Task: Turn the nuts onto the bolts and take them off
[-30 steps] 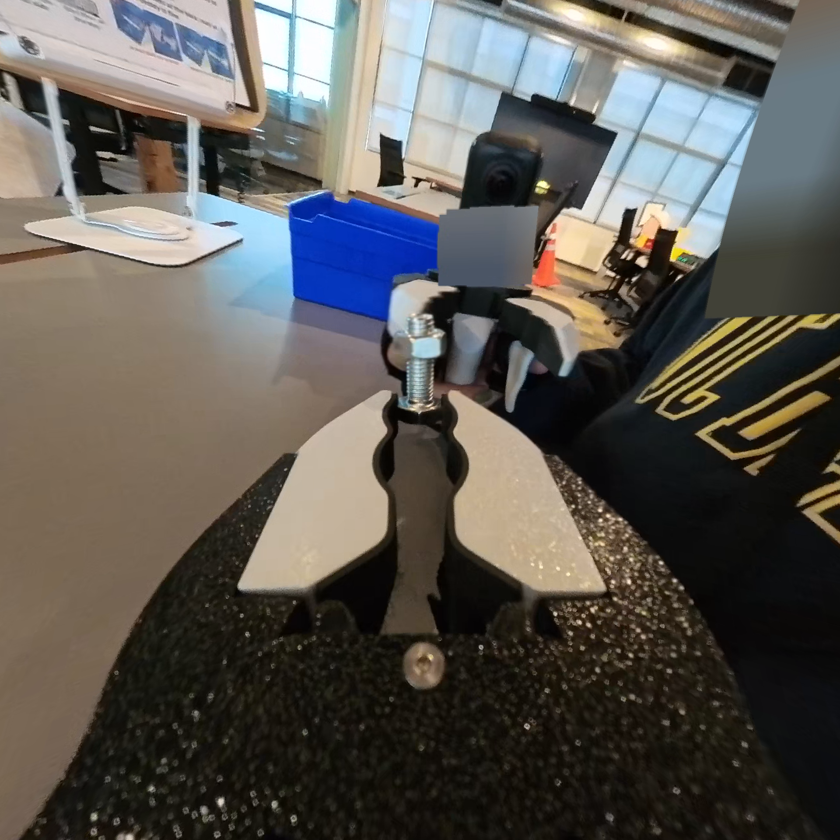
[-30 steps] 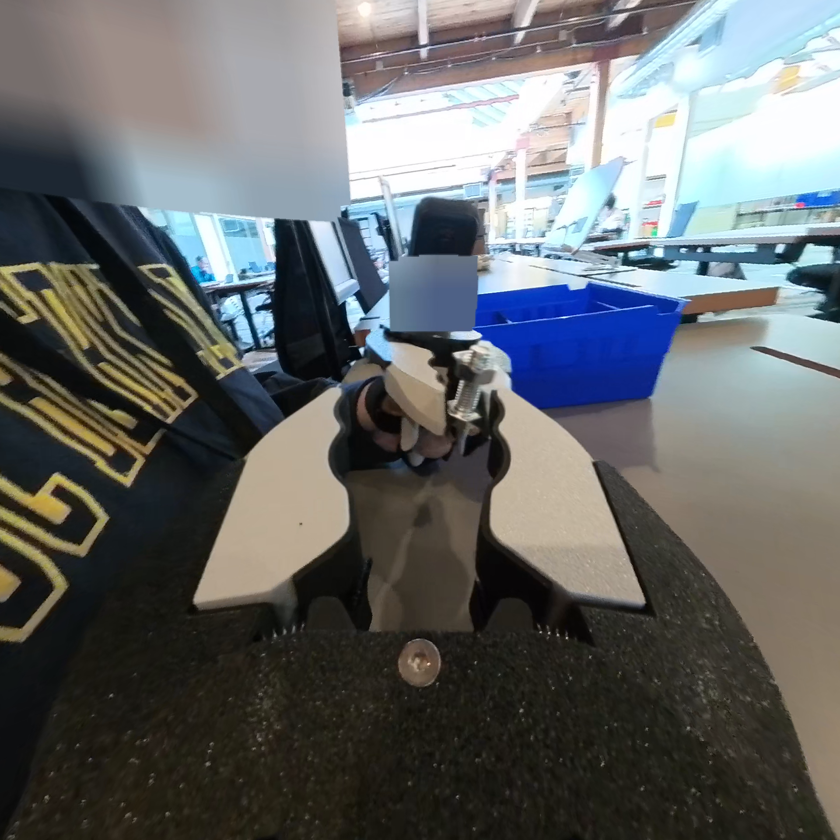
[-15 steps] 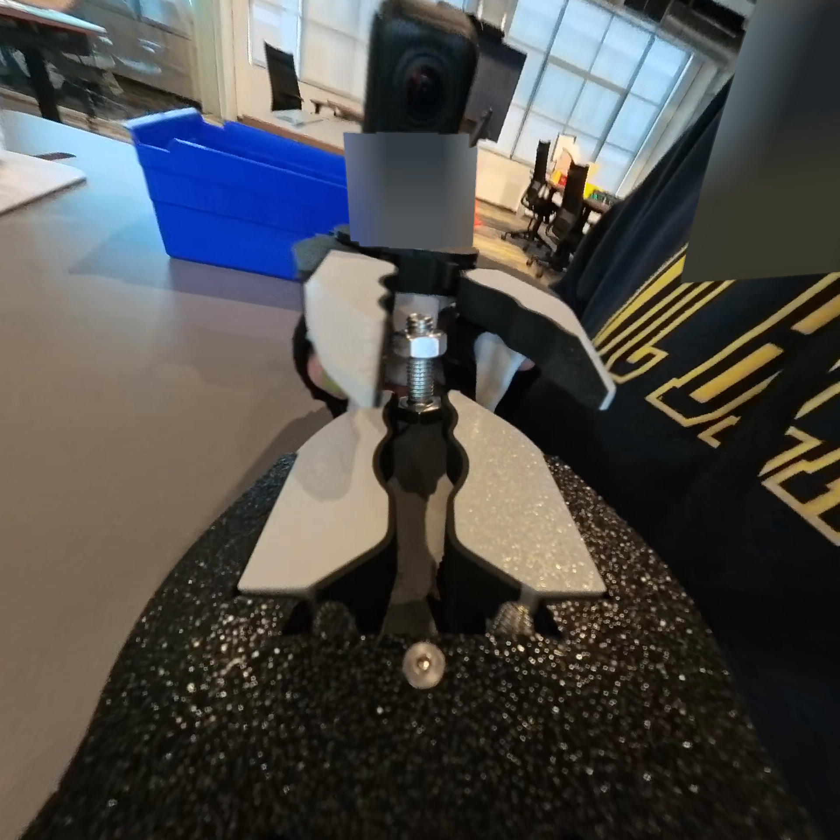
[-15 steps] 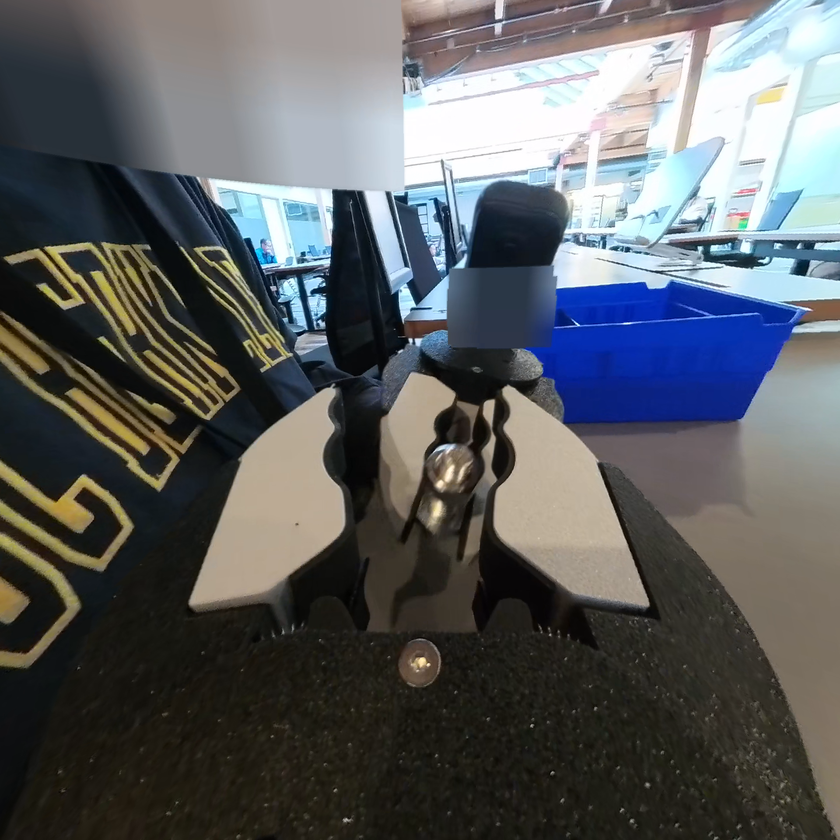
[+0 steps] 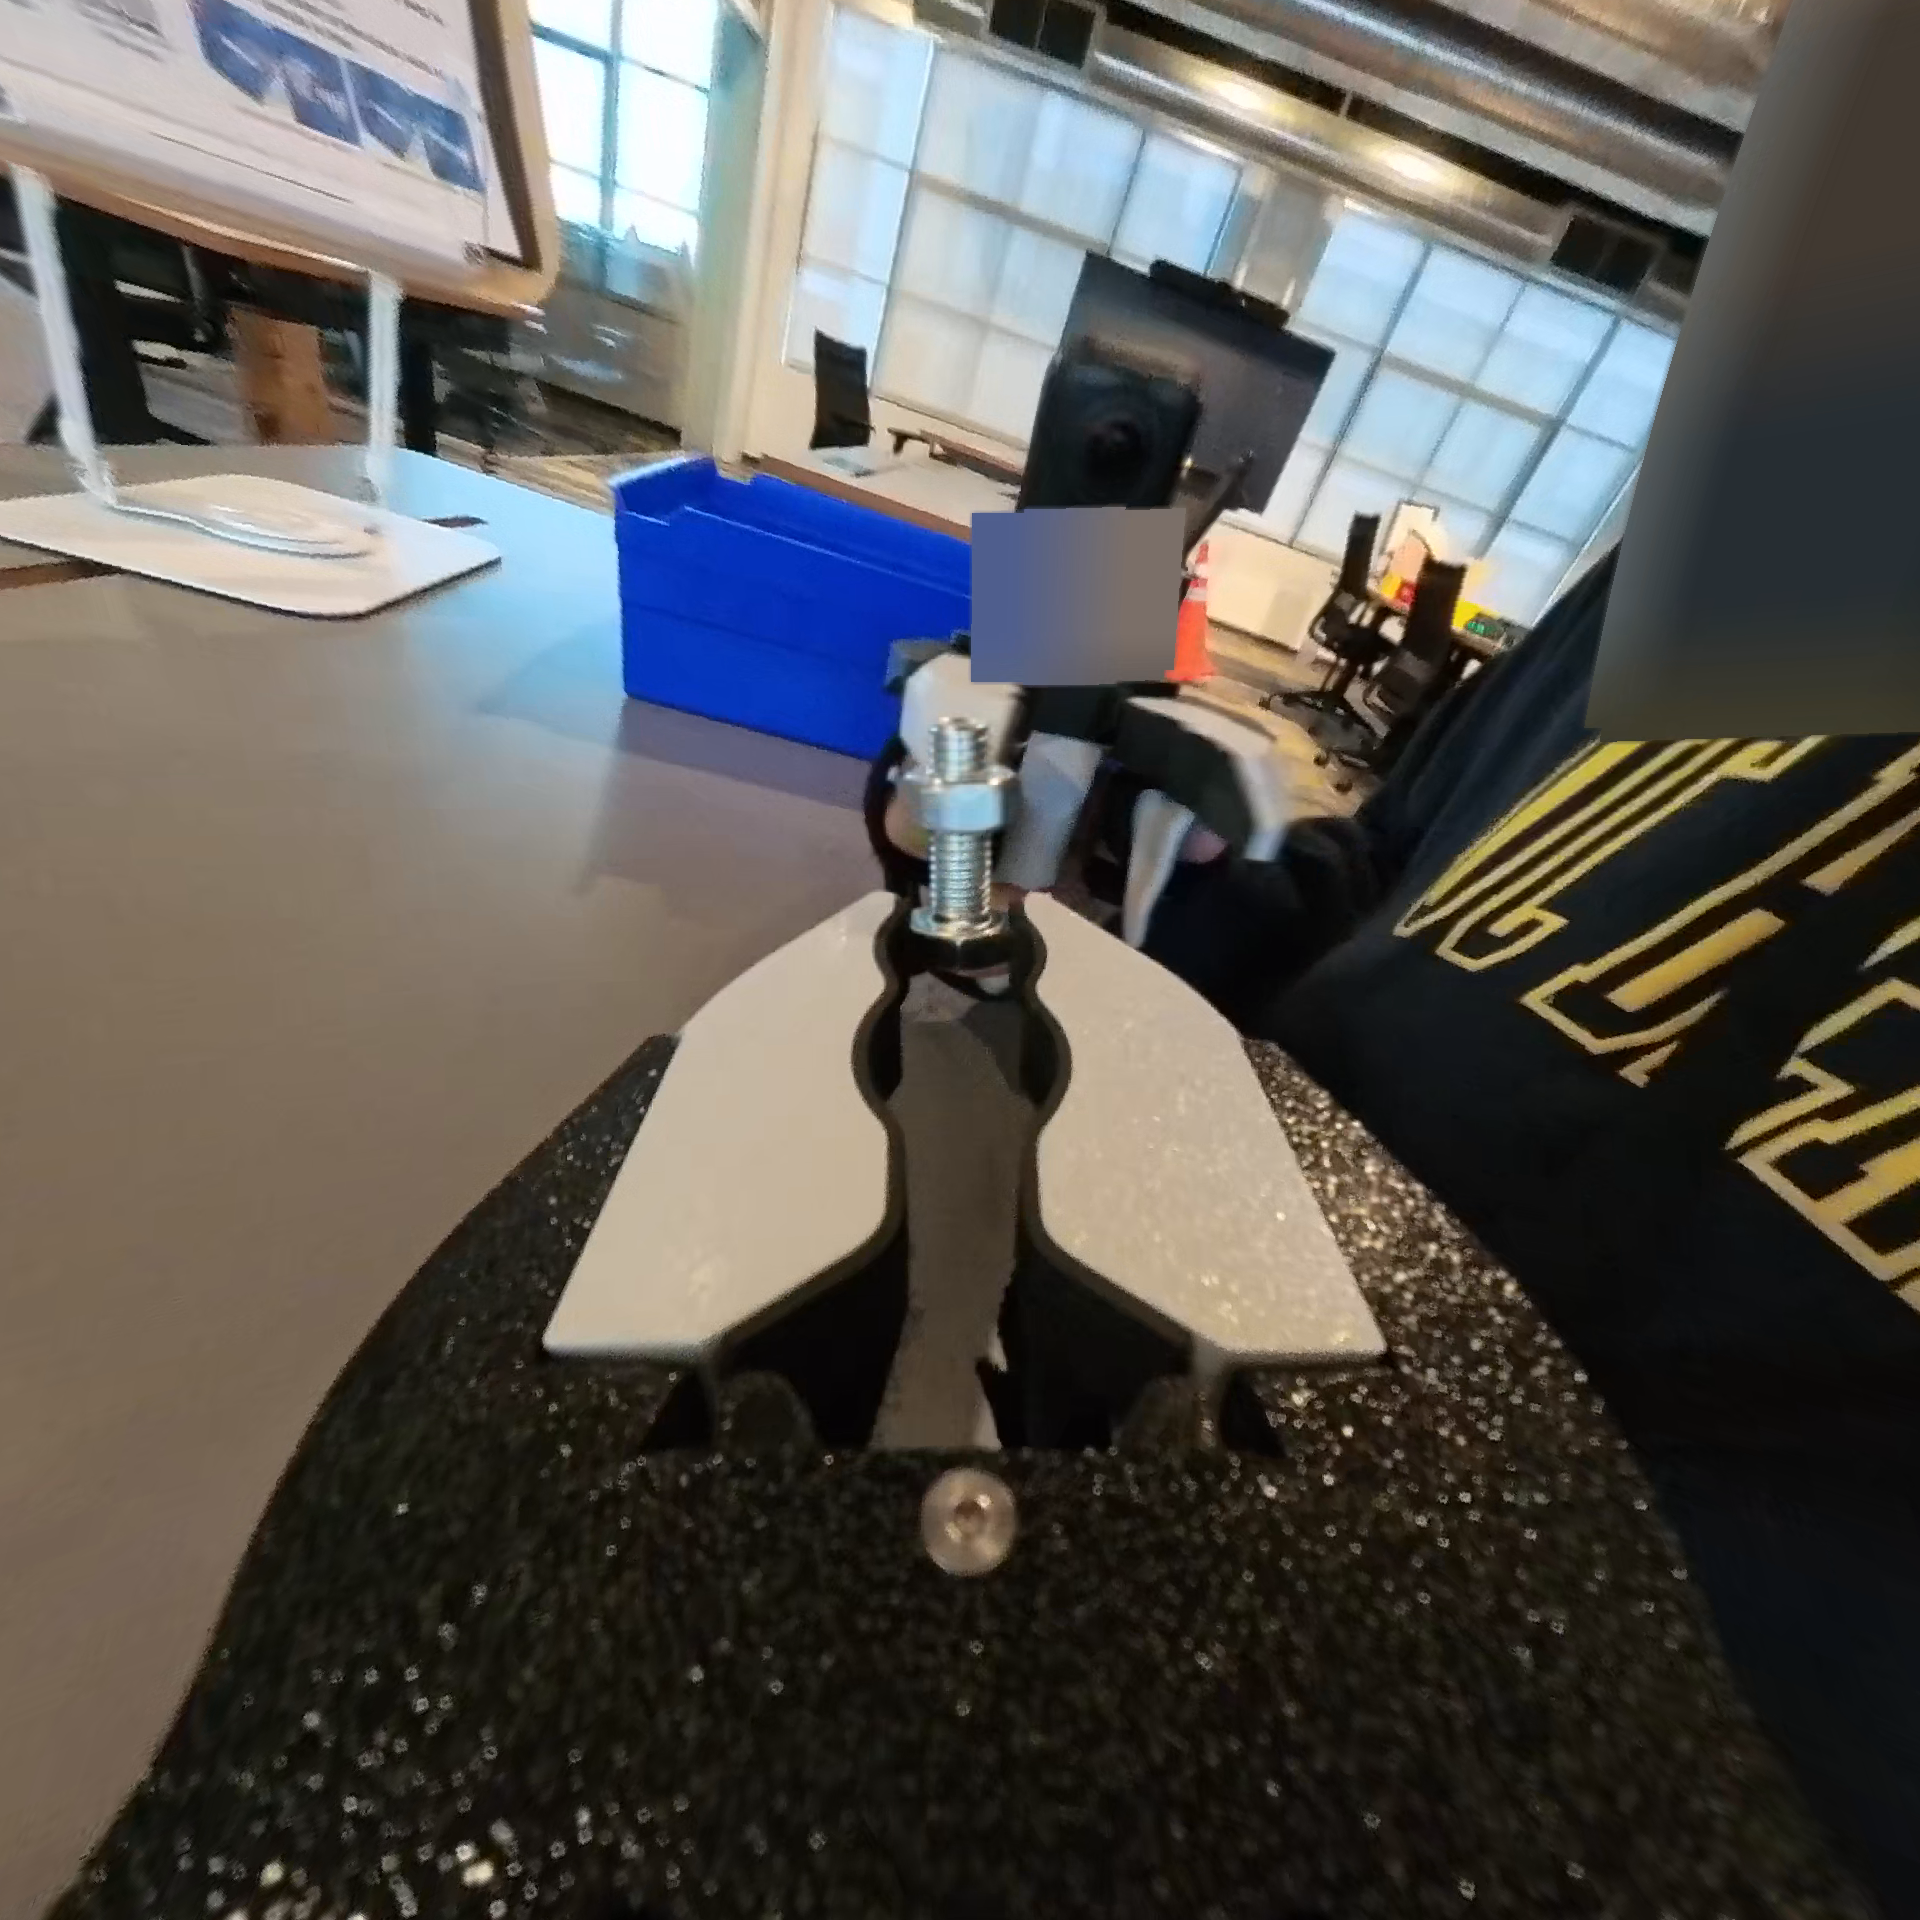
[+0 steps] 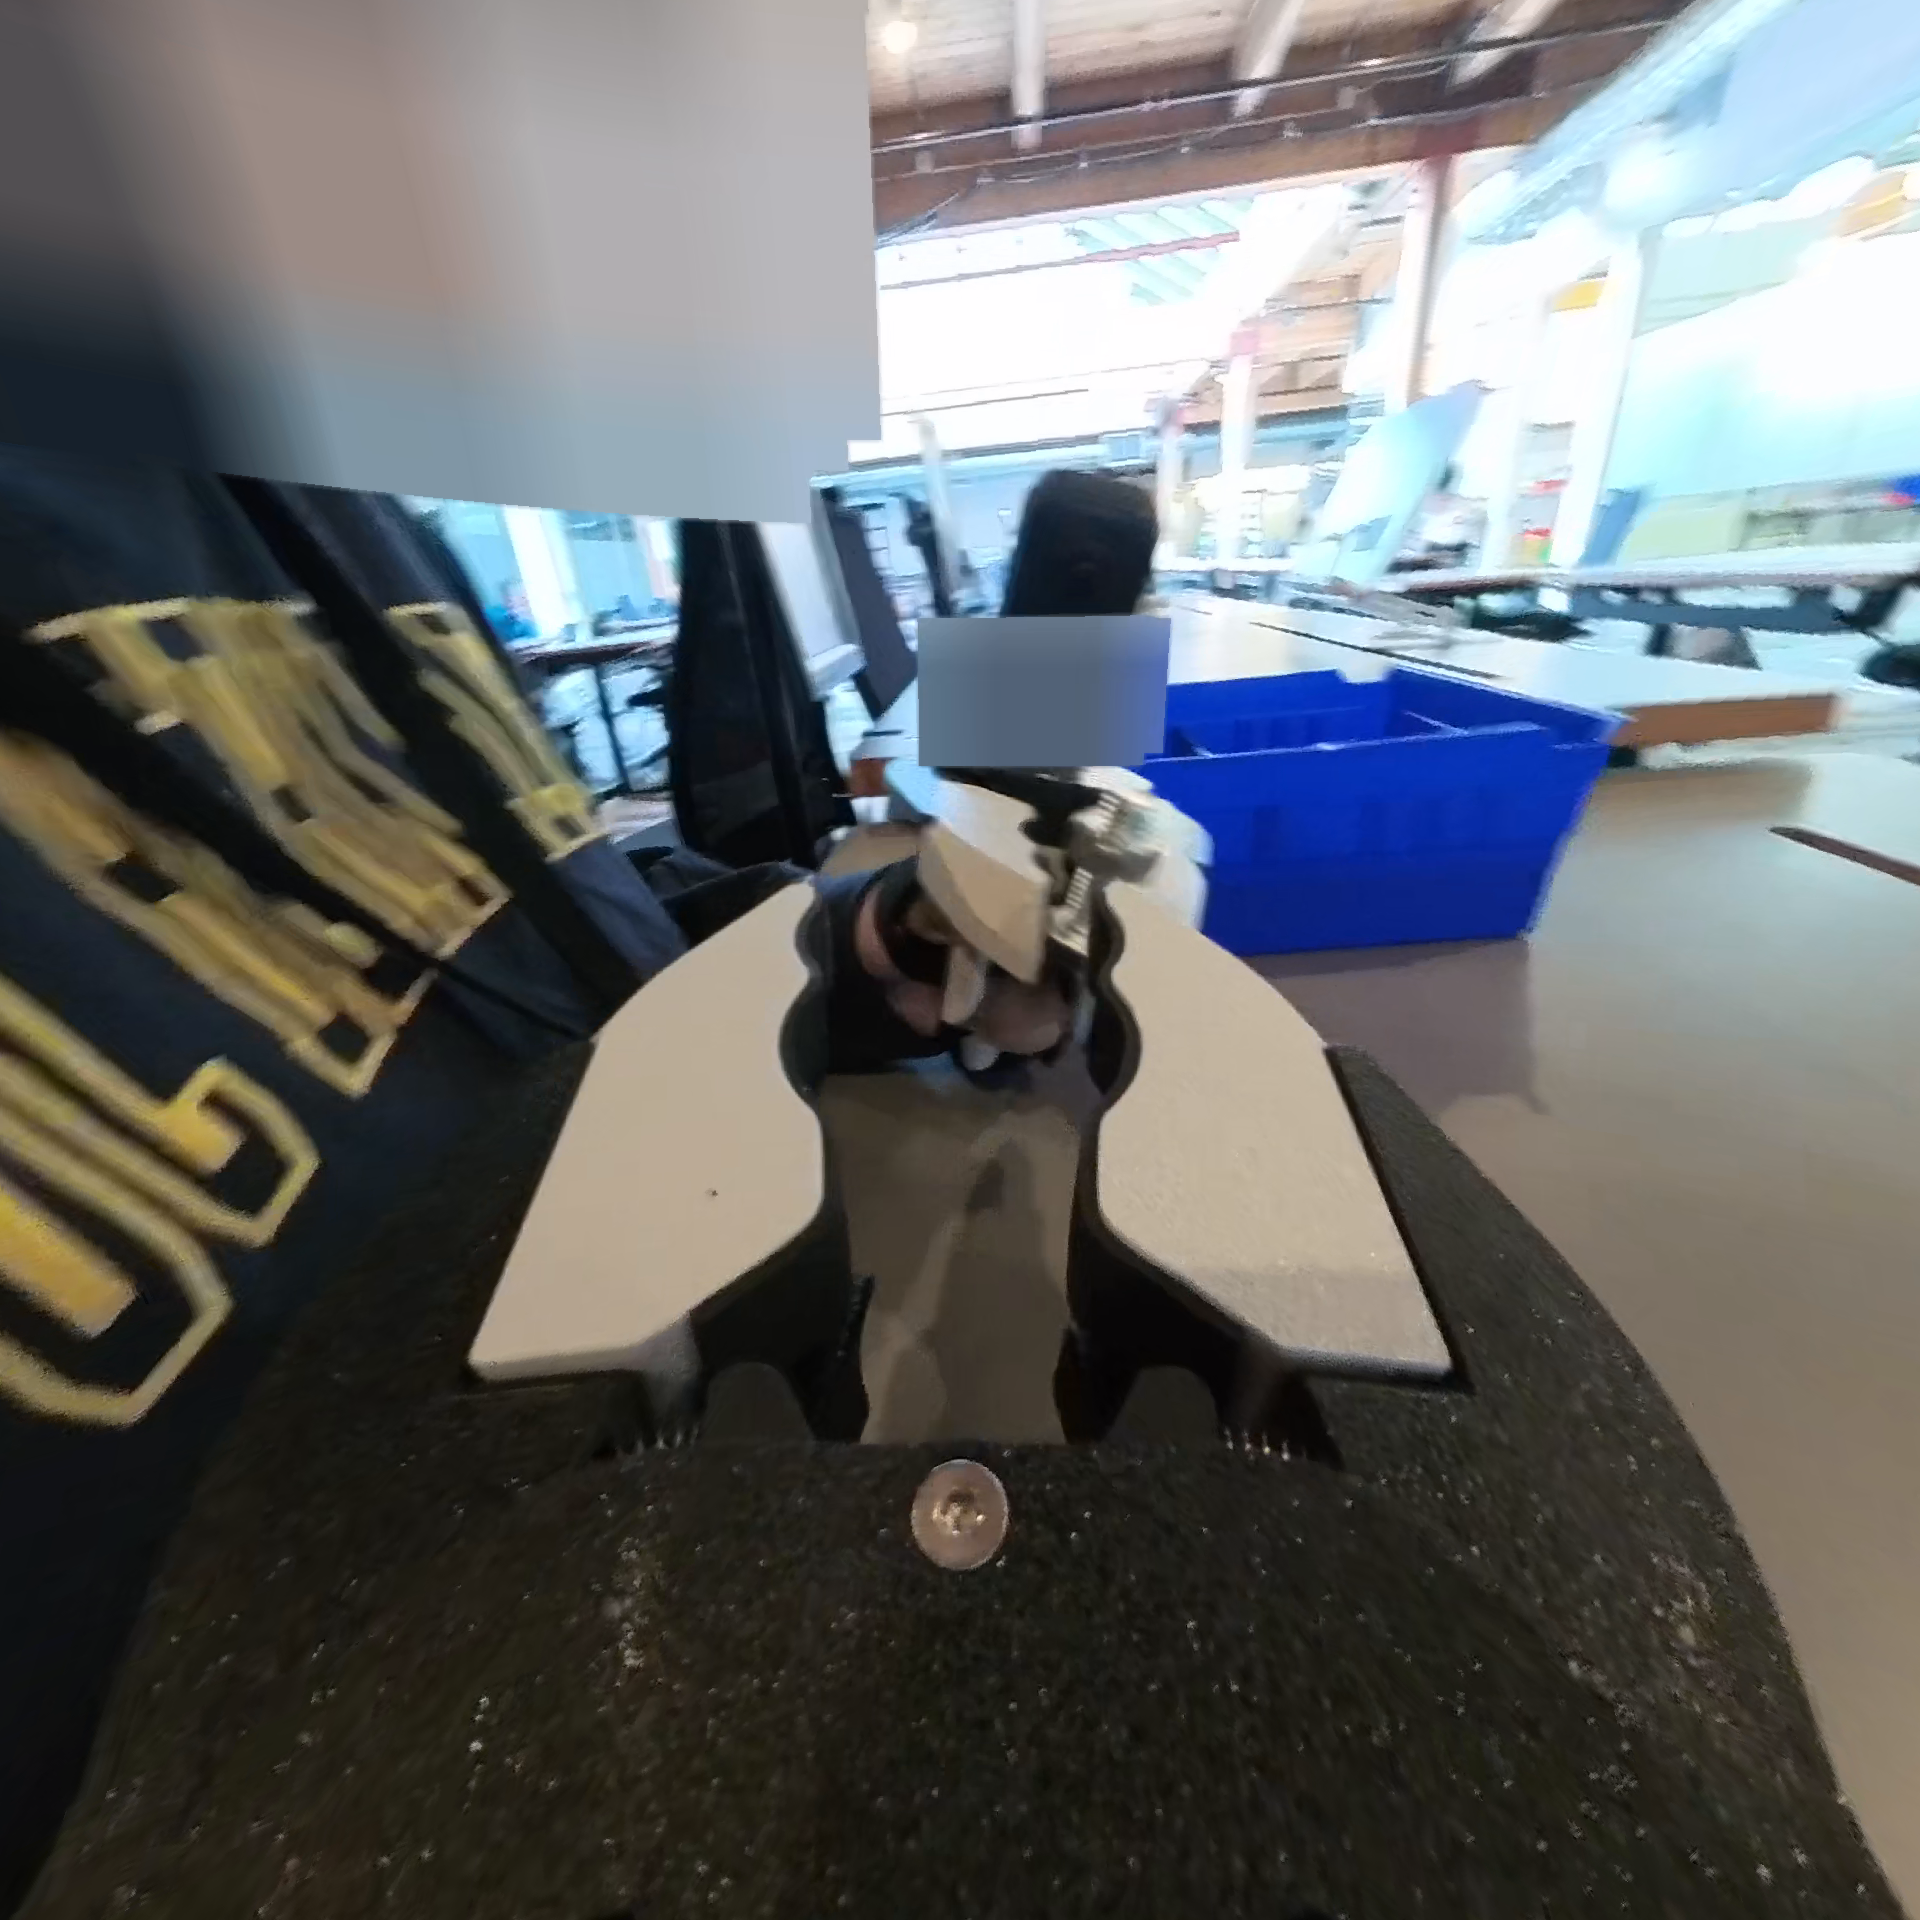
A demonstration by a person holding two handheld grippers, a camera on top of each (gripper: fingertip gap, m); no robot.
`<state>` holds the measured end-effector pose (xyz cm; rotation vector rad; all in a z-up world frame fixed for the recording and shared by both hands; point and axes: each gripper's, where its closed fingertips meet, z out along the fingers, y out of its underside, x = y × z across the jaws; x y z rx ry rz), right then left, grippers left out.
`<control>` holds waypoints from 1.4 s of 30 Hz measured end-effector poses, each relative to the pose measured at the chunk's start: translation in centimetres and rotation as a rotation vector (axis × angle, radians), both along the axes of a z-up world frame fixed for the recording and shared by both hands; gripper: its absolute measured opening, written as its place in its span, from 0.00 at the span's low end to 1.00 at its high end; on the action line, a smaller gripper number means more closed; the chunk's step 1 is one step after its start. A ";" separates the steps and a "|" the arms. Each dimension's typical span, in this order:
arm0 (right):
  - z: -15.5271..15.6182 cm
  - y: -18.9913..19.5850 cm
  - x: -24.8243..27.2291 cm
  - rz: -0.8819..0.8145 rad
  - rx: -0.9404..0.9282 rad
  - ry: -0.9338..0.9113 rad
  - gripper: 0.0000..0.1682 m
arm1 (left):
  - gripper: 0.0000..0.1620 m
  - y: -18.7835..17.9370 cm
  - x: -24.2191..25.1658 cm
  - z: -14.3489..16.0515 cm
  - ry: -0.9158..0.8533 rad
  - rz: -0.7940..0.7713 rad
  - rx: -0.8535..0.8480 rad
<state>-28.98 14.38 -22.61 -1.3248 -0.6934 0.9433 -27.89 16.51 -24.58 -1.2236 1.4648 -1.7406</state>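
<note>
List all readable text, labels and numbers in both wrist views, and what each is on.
Framed sign on stand: printed text and blue pictures, too small and blurred to read.
Dark sweatshirt: large yellow outlined lettering, cropped by the frame; wording not transcribed.
Bolt, nut, blue bin: no markings visible.

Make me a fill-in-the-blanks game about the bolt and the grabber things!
1. The left gripper is shut on the head end of the ____.
2. The nut sits near the ____ end of the bolt.
3. The right gripper is ____ and holds nothing.
4. The bin on the table behind is ____ in colour.

Missing words: bolt; top; open; blue
</note>
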 end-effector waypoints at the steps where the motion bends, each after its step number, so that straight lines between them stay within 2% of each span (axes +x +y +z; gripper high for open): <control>1: 0.1 0.4 0.4 -0.036 -0.030 0.015 0.26 | 0.11 0.1 -0.1 0.1 -0.005 0.002 -0.004; 5: -0.7 1.4 0.4 -0.031 -0.139 0.045 0.21 | 0.11 -0.7 0.2 -0.2 0.009 -0.021 0.031; 14: -0.8 1.4 0.0 0.000 -0.138 0.032 0.10 | 0.11 -2.2 0.3 -0.4 0.015 -0.092 0.043; 25: -0.9 1.6 0.2 -0.057 -0.092 -0.015 0.07 | 0.11 -2.2 0.7 -0.2 0.000 -0.087 0.003; 29: -0.8 1.7 0.5 -0.075 -0.091 -0.005 0.05 | 0.20 -1.9 0.6 0.5 -0.037 -0.078 -0.024; 31: -0.7 1.8 0.7 -0.083 -0.091 0.004 0.05 | 0.20 -1.7 0.7 0.6 -0.040 -0.060 -0.024; 33: -0.5 1.8 0.9 -0.100 -0.081 0.007 0.05 | 0.27 -1.3 0.8 0.5 -0.037 -0.029 -0.013; 37: 1.0 1.9 3.4 -0.216 -0.050 -0.025 0.05 | 0.33 -0.1 1.0 0.2 -0.015 0.057 0.019; 42: 3.9 0.3 11.7 -0.561 -0.082 -0.212 0.06 | 0.32 1.7 1.0 -0.3 0.026 0.182 0.062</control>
